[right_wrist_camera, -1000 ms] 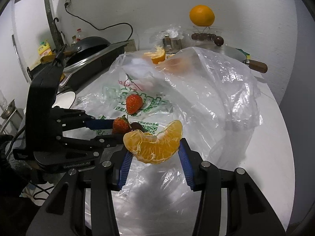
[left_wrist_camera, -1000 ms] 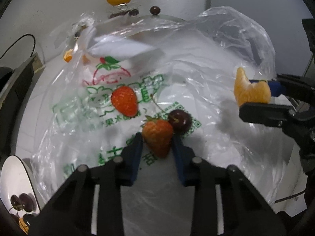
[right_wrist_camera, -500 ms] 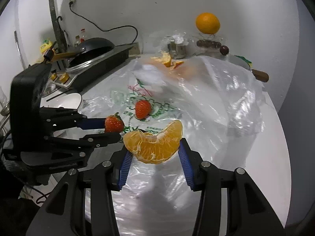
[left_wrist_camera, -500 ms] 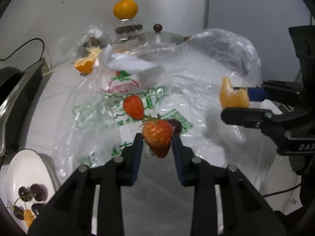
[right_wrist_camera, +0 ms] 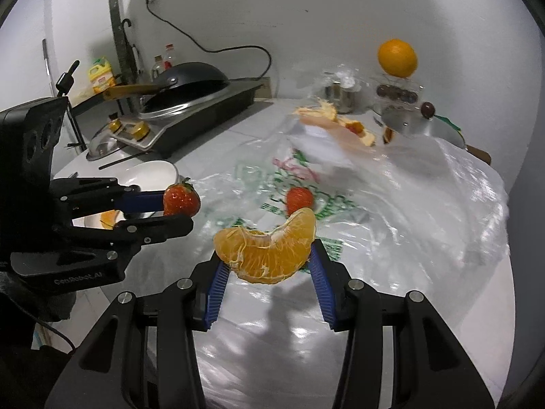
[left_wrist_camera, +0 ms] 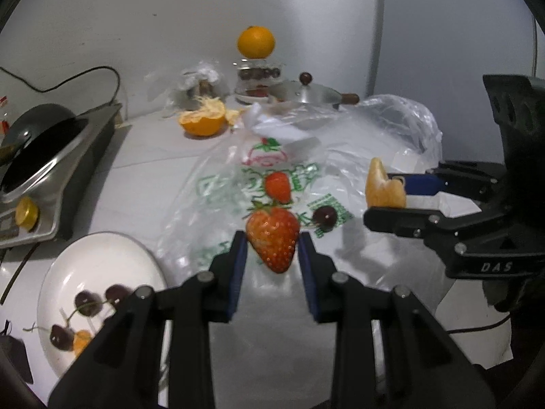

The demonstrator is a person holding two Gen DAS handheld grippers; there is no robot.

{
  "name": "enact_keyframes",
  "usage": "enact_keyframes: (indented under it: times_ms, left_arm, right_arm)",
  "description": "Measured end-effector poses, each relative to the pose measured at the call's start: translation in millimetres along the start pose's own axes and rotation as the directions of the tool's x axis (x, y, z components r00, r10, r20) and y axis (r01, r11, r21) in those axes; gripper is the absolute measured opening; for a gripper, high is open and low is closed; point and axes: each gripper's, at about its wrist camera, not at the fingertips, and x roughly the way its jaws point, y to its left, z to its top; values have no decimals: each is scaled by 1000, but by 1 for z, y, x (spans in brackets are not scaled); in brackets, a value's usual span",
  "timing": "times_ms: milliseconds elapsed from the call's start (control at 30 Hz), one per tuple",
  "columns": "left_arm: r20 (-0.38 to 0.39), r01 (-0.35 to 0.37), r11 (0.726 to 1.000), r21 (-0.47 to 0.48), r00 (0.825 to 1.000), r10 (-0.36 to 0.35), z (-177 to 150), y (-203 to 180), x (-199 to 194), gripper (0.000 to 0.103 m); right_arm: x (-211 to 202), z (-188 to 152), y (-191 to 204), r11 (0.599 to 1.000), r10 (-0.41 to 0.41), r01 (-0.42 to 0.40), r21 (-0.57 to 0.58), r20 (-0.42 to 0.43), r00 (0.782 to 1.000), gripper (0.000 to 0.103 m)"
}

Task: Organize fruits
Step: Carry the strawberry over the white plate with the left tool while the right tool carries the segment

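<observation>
Left gripper (left_wrist_camera: pixel 272 255) clamped on a strawberry (left_wrist_camera: pixel 272 238), tip pointing down, leaves up; the berry sits right between the blue pads, clear of the tabletop (left_wrist_camera: pixel 153 156). Right gripper (right_wrist_camera: pixel 267 266) clamped on an orange wedge (right_wrist_camera: pixel 269 250), curved side down, pads pressing on its two ends; also off the tabletop. In the left wrist view the right gripper with its wedge shows at the right side, level with the strawberry but well apart. Under both lies a clear plastic bag (left_wrist_camera: pixel 357 156) with green print, spread over the middle of the tabletop. On it: a second strawberry (left_wrist_camera: pixel 278 186) just beyond the held one, and a cherry (left_wrist_camera: pixel 325 217) beside it. White plate (left_wrist_camera: pixel 98 262) near the tabletop's left front edge, beside the left gripper, holds cherries (left_wrist_camera: pixel 88 303) and an orange piece (left_wrist_camera: pixel 81 344). Toward the back edge: a half-peeled orange (left_wrist_camera: pixel 202 121), a lidded pan (left_wrist_camera: pixel 306 93), and a whole orange (left_wrist_camera: pixel 256 41) perched on a clear container. Stove with a dark wok (left_wrist_camera: pixel 37 136) along the left edge.
</observation>
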Motion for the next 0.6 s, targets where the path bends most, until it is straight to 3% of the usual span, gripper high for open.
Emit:
enact_keyframes:
  times_ms: [600]
  left_arm:
    - [57,-94,988,-124,993,102,-34,82,-58,31]
  right_arm:
    - [32,21,78,992,77,-80,-95,-30,997,49]
